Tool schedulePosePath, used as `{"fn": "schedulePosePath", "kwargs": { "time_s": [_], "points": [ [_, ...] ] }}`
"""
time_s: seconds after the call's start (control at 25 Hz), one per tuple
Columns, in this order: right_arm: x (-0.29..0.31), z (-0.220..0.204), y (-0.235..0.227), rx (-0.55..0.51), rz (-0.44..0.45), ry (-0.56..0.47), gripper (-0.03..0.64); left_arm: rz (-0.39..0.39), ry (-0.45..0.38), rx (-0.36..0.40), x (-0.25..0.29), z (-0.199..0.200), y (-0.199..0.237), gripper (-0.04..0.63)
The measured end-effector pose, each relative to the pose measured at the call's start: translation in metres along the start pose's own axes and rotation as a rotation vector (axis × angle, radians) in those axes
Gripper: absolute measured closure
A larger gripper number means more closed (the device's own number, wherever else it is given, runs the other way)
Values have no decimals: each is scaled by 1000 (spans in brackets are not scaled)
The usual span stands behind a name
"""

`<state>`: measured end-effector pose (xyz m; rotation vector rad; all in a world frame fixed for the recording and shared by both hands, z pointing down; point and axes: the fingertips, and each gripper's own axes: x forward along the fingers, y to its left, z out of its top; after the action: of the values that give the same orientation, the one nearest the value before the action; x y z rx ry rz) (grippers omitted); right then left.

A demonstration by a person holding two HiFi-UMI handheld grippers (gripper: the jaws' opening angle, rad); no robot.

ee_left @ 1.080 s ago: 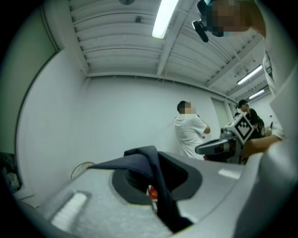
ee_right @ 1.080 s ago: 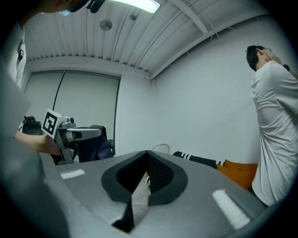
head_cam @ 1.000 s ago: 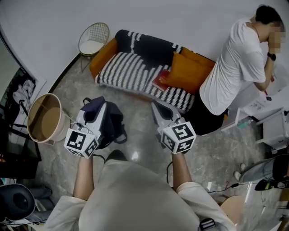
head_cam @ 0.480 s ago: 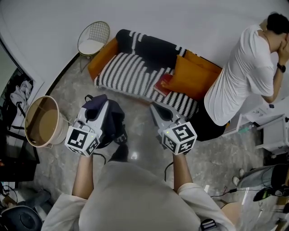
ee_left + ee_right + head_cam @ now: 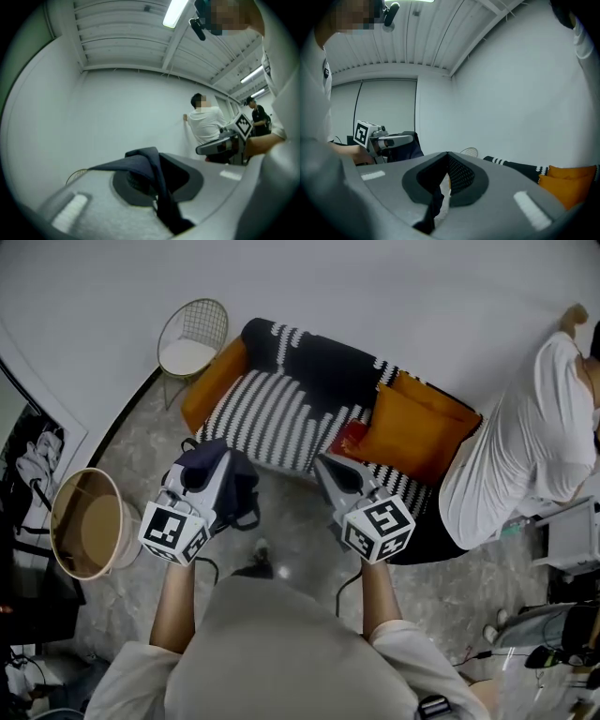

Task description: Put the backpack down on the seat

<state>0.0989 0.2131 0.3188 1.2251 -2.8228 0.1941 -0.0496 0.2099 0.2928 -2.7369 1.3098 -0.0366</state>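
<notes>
A dark navy backpack (image 5: 234, 491) hangs off the floor from my left gripper (image 5: 200, 472), in front of the black-and-white striped sofa (image 5: 272, 404). In the left gripper view the left gripper (image 5: 152, 161) is shut on the backpack's navy strap (image 5: 140, 157), which drapes over the jaw tips. My right gripper (image 5: 325, 468) is level with it, to the right, just short of the sofa's front edge. In the right gripper view the right gripper (image 5: 447, 159) has its jaws together; a dark sliver low in the seam cannot be made out. No strap runs to it.
Orange cushions (image 5: 417, 427) and a red book (image 5: 351, 437) take up the sofa's right half; another orange cushion (image 5: 214, 381) leans at its left end. A wire chair (image 5: 192, 334) stands at the back left, a round tan bin (image 5: 86, 523) at the left. A person in a white shirt (image 5: 525, 460) bends at the right.
Both grippers and the backpack have come closer to the sofa. The person at the right has shifted toward the right edge of the view.
</notes>
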Motion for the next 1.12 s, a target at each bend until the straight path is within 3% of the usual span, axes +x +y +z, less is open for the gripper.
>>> {"fn": "schedulePosePath", "kwargs": {
  "time_s": [0.4,0.68,1.12],
  "points": [
    [87,13,-69,9,-48,-11,612,-5,9,-12,81,-12,82,555],
    [128,8,-105,9,-91,29,612,-29,30,-42,119,-32,114,557],
    [182,12,-136,59,-155,2,612,-71,45,-71,155,-52,163,555]
  ]
}}
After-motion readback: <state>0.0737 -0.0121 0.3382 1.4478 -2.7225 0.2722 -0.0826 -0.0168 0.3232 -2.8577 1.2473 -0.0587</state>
